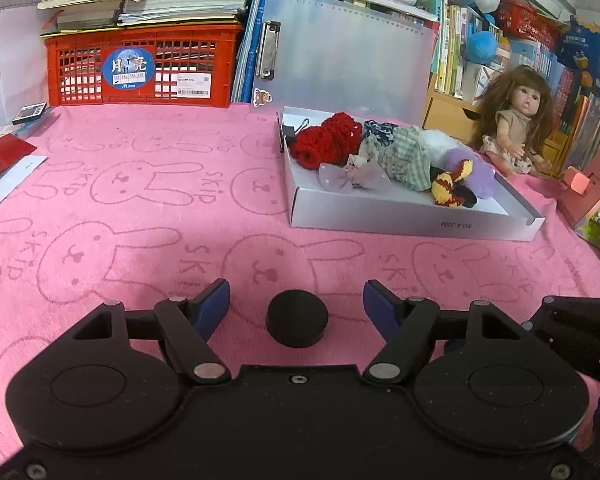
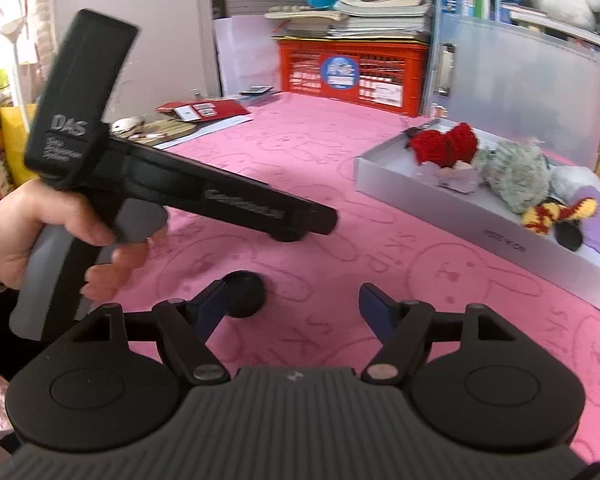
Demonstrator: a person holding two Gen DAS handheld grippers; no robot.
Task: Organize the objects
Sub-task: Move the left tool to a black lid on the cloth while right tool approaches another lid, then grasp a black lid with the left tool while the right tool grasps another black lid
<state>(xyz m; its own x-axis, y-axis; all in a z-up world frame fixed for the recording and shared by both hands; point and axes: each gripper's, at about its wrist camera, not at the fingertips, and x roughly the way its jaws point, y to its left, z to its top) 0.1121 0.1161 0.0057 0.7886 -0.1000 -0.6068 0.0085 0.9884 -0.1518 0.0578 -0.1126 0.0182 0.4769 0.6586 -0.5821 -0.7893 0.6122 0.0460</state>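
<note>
Pink bunny-print bench is filling both views. Left tongs are hanging spread around the black puck, lower centre, not pinching; right tongs spread, empty. Next: pinching puck, carrying to grey tray, upper right.

The left gripper has a matte black body with two round discs, silver pivot pins and screws, black linkage arms and blue finger pads. The right gripper matches it, but with a ribbed grey-black housing. Seen from the right wrist, the left tool's black body bears "DAS" lettering and a grey handle.
</note>
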